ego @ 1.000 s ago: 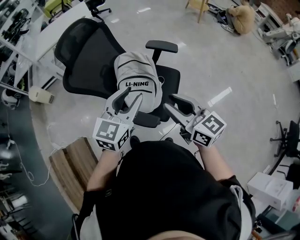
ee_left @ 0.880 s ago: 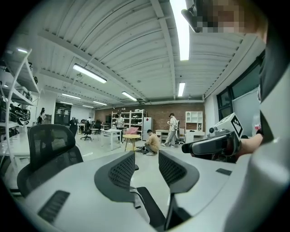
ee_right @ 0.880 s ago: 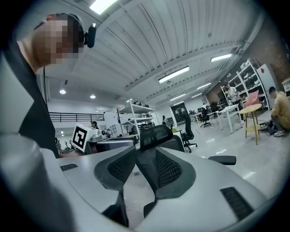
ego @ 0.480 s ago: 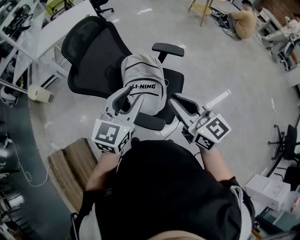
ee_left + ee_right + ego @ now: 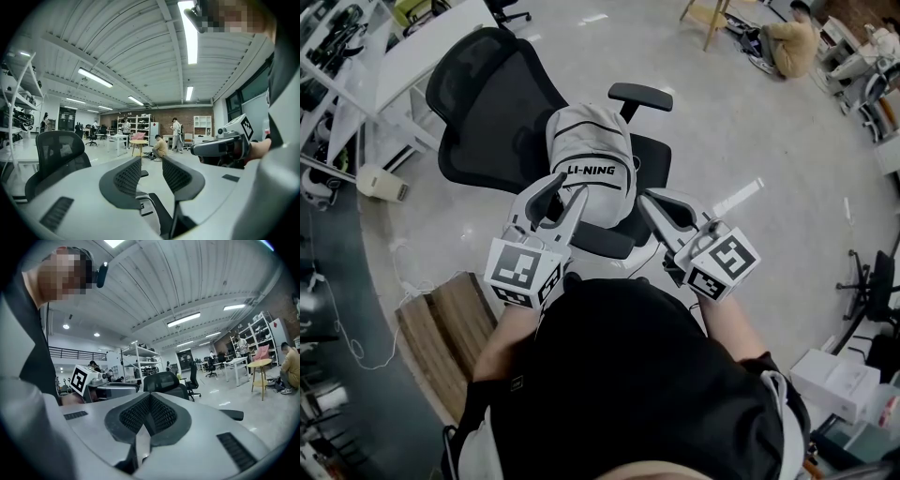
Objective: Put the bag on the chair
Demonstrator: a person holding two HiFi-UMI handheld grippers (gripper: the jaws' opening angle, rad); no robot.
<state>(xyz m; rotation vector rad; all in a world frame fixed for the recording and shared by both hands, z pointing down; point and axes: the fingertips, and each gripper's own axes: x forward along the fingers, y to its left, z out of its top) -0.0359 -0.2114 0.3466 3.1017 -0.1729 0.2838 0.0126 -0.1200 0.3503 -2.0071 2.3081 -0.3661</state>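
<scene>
Left tool [image 5: 569, 186] jaws stand part open and have just been closing; nothing is pinched between them, and the bag shows below the gap, ungripped. Right tool [image 5: 649, 200] jaws are pressed together, empty. One bag [image 5: 589, 141], a pale grey-white backpack with black print "LI-NING" [image 5: 592, 170] readable, stands on the seat of one black mesh chair [image 5: 487, 103] and leans on the backrest. Two tools sit close before the seat edge, left tips near the bag's lower edge. Bare floor [image 5: 741, 131] lies open right of and beyond the chair. White table [image 5: 422, 42] stands behind the backrest, wooden platform [image 5: 441, 328] lower left.
</scene>
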